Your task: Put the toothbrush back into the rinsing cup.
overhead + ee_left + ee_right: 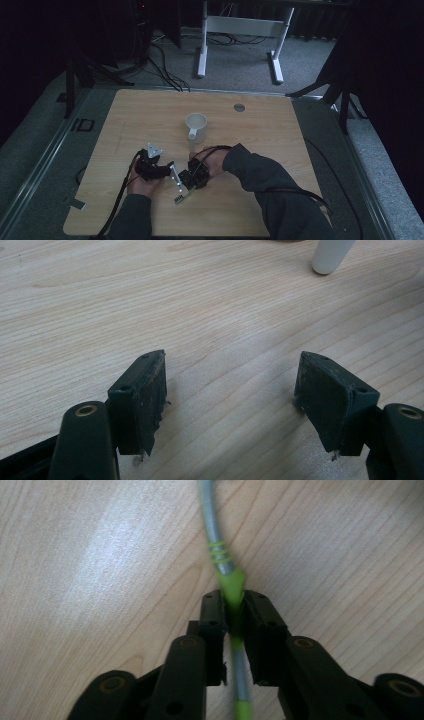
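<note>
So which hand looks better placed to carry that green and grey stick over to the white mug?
Probably the right. Its hand-held gripper is already clamped on the stick, while the left hand-held gripper gapes open over bare table. The mug stands just beyond.

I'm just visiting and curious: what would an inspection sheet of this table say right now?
Surface: light wooden table, with a round grommet near the far edge.
Job's things: thin grey-and-green utensil lying on the wood; white mug upright beyond the hands.
Clutter: nothing seen.
Grippers: right gripper shut on the utensil's green section; left gripper open over bare wood.
Cables: black cables trail from both grippers; more cross the floor.
Surroundings: dark room, grey carpet, white desk frame behind.
</note>
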The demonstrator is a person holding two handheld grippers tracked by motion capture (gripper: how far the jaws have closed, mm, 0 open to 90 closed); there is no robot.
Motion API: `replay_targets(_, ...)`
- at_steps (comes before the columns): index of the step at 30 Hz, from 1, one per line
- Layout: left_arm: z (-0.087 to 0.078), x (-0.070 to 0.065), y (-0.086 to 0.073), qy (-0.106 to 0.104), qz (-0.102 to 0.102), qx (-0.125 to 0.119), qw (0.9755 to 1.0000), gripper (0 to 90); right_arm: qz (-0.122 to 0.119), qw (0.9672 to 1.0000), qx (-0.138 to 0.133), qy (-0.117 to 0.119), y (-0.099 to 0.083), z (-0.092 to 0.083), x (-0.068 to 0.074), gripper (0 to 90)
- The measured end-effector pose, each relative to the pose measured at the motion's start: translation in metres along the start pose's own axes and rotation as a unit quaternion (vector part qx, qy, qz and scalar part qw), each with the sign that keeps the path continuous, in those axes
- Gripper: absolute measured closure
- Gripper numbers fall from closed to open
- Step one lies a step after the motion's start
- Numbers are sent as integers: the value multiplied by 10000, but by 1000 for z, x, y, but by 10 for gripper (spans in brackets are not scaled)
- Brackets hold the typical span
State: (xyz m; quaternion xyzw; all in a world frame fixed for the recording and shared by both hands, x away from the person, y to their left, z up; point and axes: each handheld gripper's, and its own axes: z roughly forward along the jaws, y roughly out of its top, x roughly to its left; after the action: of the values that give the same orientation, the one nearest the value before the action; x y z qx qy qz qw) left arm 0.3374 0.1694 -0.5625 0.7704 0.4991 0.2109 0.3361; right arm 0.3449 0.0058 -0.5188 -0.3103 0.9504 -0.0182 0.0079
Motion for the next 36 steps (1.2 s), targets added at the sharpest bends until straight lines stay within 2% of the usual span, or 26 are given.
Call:
replay_targets(6, 0, 0, 0, 3, -4, 1, 10000, 300, -16, 10000, 42, -27, 1, 0, 3, 821)
replay_targets(16, 0, 0, 0, 2, -4, 1, 10000, 300, 169, 9998, 49, 60, 2, -1, 0, 826)
replay_targets(19, 0, 0, 0, 3, -4, 1, 10000, 300, 270, 9995, -132, 51, -1, -7, -1, 827)
replay_targets(36, 0, 0, 0, 9, -15, -5, 10000, 299, 680, 9957, -620, -119, -20, -30, 0, 826)
